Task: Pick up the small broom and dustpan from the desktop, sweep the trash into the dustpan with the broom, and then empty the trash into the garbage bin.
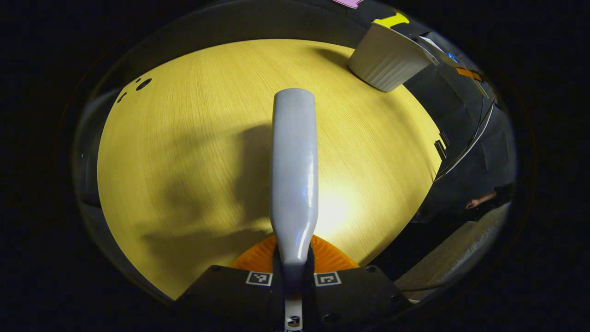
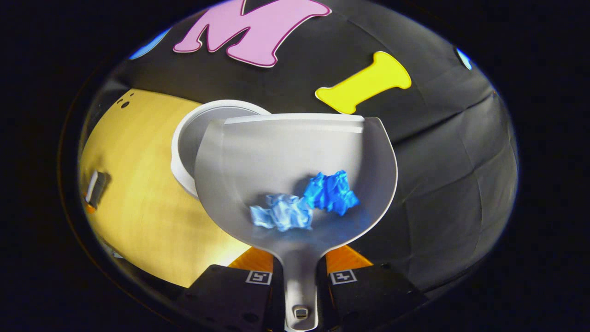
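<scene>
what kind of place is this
Probably a staged recording booth, not a home: a black cloth wall behind a bare yellow wooden desktop bearing a white ribbed garbage bin, plus crumpled blue paper trash.

Glossy plastic broom handle (image 1: 294,170), smooth plastic dustpan (image 2: 295,157), crumpled paper (image 2: 306,203), wood-grain desktop (image 1: 184,138).

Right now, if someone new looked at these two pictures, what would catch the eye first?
In the right gripper view, the two crumpled blue paper scraps lying in the grey dustpan, held up by its handle in the right gripper, with the white garbage bin just behind it. In the left gripper view, the left gripper clamps the grey broom handle above the yellow wooden desktop.
</scene>
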Demonstrator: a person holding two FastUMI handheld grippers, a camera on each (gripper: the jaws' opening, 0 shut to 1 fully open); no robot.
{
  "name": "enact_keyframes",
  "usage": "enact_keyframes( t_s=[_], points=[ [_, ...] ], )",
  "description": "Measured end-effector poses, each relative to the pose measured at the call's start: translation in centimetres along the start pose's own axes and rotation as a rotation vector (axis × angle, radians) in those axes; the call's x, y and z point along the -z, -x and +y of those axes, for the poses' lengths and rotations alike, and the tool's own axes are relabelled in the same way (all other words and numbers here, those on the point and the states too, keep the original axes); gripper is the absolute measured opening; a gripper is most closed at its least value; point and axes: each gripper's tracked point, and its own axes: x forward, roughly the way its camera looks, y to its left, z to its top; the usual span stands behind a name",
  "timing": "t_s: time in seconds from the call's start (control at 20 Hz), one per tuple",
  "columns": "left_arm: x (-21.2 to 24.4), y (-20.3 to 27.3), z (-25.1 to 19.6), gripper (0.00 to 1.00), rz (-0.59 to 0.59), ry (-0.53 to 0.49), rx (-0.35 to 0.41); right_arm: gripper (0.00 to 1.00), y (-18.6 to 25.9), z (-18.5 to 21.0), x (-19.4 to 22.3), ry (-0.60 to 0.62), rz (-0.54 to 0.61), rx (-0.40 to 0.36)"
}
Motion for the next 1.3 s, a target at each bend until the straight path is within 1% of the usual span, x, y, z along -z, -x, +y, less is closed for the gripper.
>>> enact_keyframes(
  t_s=[0.35, 0.55, 0.75, 1.0, 1.1, 1.3],
  points=[
    [0.3, -0.7, 0.5, 0.19, 0.011, -0.010, 0.017, 0.31, -1.9, 0.2, -2.1, 0.233, -0.010, 0.161],
    [-0.2, -0.9, 0.6, 0.18, 0.014, -0.015, 0.028, 0.31, -2.7, -0.4, -2.8, 0.304, -0.002, 0.212],
    [-0.7, -1.1, 1.0, 0.19, 0.022, -0.029, 0.031, 0.31, -3.1, -1.0, -2.5, 0.341, 0.012, 0.260],
    [-0.6, -0.8, 0.7, 0.19, 0.021, -0.054, 0.034, 0.31, -3.0, -0.5, -3.9, 0.452, -0.021, 0.276],
    [-0.2, -0.7, 0.7, 0.18, 0.016, -0.051, 0.040, 0.30, -2.6, -0.4, -4.5, 0.509, -0.051, 0.306],
    [0.0, -0.8, 0.9, 0.18, 0.022, -0.062, 0.055, 0.31, -2.8, -0.5, -4.4, 0.604, -0.036, 0.341]
  ],
)
